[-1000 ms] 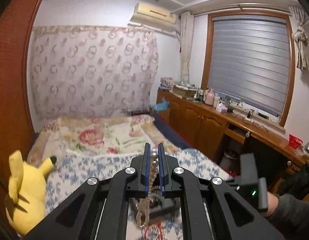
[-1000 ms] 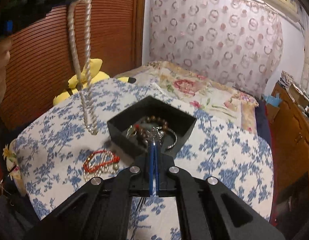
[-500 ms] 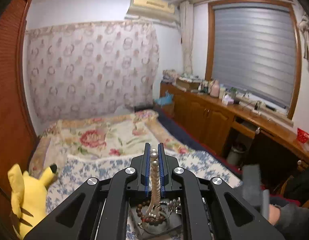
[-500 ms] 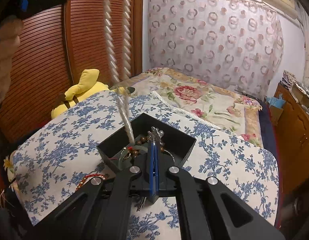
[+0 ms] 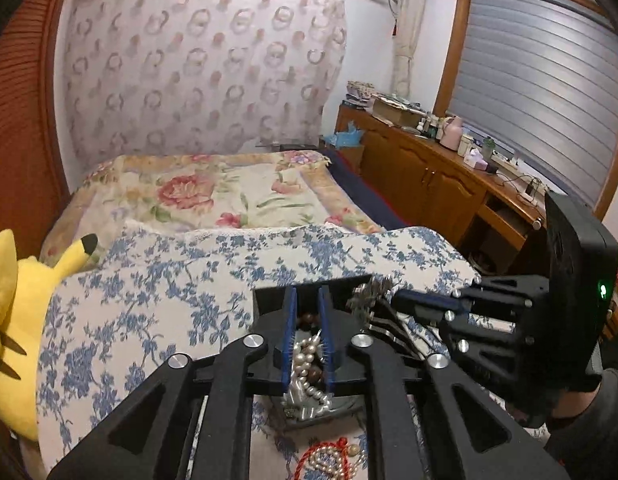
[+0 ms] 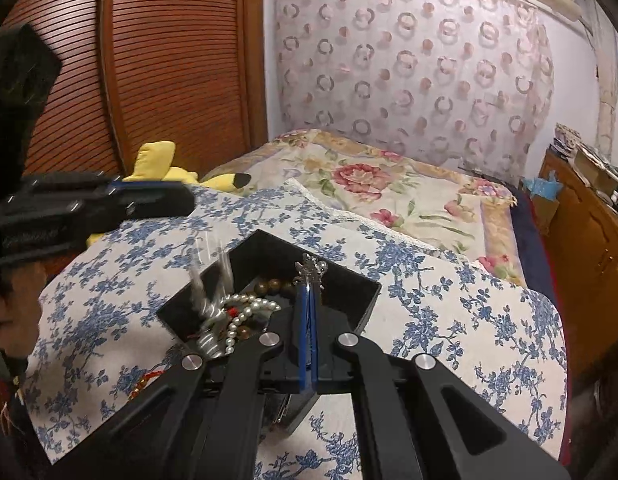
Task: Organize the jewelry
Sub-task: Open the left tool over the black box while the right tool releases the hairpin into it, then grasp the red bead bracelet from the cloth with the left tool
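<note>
Blue-flowered cloth (image 6: 449, 320) is spread over the near end of a bed, with a rose-patterned quilt (image 5: 229, 192) laid beyond it. A patterned curtain (image 6: 409, 72) is hung across the far wall, a slatted wooden door (image 6: 169, 60) is seen at the bed's side, and a wooden sideboard (image 5: 449, 184) is set under a shuttered window (image 5: 541, 92). A yellow plush toy (image 5: 13, 320) is propped at the cloth's edge.

A black tray (image 6: 349, 284) is placed on the cloth, filled with brown beads and a pearl necklace (image 6: 245, 308). The left gripper (image 5: 307, 312) is held above the tray with its jaws parted, and the pearls are seen piled below, released into the tray. The right gripper (image 6: 308, 284) is clenched on a small silver ornament (image 6: 311, 268) over the tray. A red bracelet (image 5: 329, 456) is left lying on the cloth just beside the tray.
</note>
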The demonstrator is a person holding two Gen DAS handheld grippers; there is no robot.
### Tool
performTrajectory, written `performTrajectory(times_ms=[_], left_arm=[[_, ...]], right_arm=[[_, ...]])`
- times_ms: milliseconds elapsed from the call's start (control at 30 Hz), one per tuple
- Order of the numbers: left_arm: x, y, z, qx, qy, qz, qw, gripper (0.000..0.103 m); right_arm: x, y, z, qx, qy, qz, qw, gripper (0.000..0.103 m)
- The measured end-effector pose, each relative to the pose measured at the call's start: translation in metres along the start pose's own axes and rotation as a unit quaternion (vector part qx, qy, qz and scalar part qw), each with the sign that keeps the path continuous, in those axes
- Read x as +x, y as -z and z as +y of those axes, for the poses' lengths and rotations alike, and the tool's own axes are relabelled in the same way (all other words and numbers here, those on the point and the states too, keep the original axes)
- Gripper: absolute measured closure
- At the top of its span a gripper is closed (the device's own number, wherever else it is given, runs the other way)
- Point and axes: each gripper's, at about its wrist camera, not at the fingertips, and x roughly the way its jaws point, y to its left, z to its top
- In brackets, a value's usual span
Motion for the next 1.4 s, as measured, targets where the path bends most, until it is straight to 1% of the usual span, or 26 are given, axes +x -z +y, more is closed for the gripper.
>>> performTrajectory(times_ms=[67, 167, 233, 333, 367, 467, 600, 667, 800, 900, 1000, 1033, 1067, 1133, 1167, 1200, 1233, 1367, 1400], left_arm=[[-0.004, 0.006, 0.001, -0.001, -0.004, -0.003, 1.0000, 0.078], [-0.013, 0.014, 0.002, 0.003, -0.007, -0.008, 0.9999, 0.070], [-0.018, 0.022, 0.002, 0.008, -0.007, -0.010, 0.9999, 0.068], [-0.023, 0.033, 0.007, 0.005, -0.006, -0.006, 0.9999, 0.067], [-0.023, 0.037, 0.008, 0.003, -0.005, -0.003, 1.0000, 0.067], [-0.022, 0.048, 0.014, 0.005, -0.012, 0.005, 0.9999, 0.066], [-0.022, 0.060, 0.016, 0.003, -0.011, 0.014, 0.9998, 0.066], [-0.021, 0.065, 0.017, 0.002, -0.010, 0.017, 0.9998, 0.065], [-0.023, 0.074, 0.016, 0.002, -0.009, 0.020, 0.9998, 0.065], [-0.025, 0.081, 0.012, 0.007, -0.006, 0.024, 0.9997, 0.064], [-0.027, 0.088, 0.009, 0.011, -0.002, 0.030, 0.9995, 0.064], [-0.028, 0.091, 0.006, 0.013, 0.001, 0.033, 0.9994, 0.064], [-0.030, 0.093, 0.005, 0.014, 0.002, 0.035, 0.9993, 0.064], [-0.033, 0.099, 0.001, 0.018, 0.008, 0.040, 0.9990, 0.064], [-0.033, 0.102, -0.001, 0.021, 0.011, 0.043, 0.9988, 0.064], [-0.033, 0.105, -0.002, 0.025, 0.013, 0.047, 0.9985, 0.064], [-0.033, 0.109, -0.005, 0.028, 0.017, 0.053, 0.9981, 0.064], [-0.027, 0.125, -0.017, 0.048, 0.030, 0.078, 0.9953, 0.078], [-0.026, 0.128, -0.020, 0.052, 0.032, 0.082, 0.9948, 0.079]], right_arm=[[0.004, 0.000, -0.001, 0.010, -0.006, 0.003, 1.000, 0.101], [0.007, 0.002, 0.000, 0.022, -0.026, 0.006, 0.999, 0.101], [0.008, 0.003, 0.002, 0.028, -0.044, 0.007, 0.999, 0.101], [0.013, 0.004, 0.003, 0.041, -0.068, 0.015, 0.997, 0.101], [0.015, 0.004, 0.003, 0.041, -0.069, 0.018, 0.997, 0.101], [0.022, 0.005, 0.002, 0.034, -0.044, 0.029, 0.998, 0.098], [0.020, 0.005, -0.004, 0.034, -0.024, 0.026, 0.999, 0.089], [0.016, 0.004, -0.007, 0.031, -0.014, 0.020, 0.999, 0.087], [0.009, 0.001, -0.014, 0.024, 0.004, 0.010, 1.000, 0.087], [-0.001, 0.000, -0.016, 0.025, 0.002, 0.005, 1.000, 0.086], [-0.020, 0.006, -0.011, 0.017, 0.004, -0.005, 1.000, 0.086], [-0.028, 0.009, -0.008, 0.016, 0.003, -0.008, 1.000, 0.085], [-0.036, 0.014, -0.005, 0.014, -0.001, -0.012, 1.000, 0.082], [-0.050, 0.023, 0.002, 0.010, -0.007, -0.016, 1.000, 0.072], [-0.057, 0.029, 0.006, 0.007, -0.011, -0.019, 1.000, 0.064], [-0.061, 0.033, 0.009, 0.004, -0.011, -0.020, 1.000, 0.062], [-0.067, 0.042, 0.014, -0.001, -0.012, -0.018, 1.000, 0.062], [-0.074, 0.076, 0.025, -0.004, -0.021, 0.005, 1.000, 0.062], [-0.074, 0.083, 0.027, -0.004, -0.022, 0.011, 1.000, 0.062]])
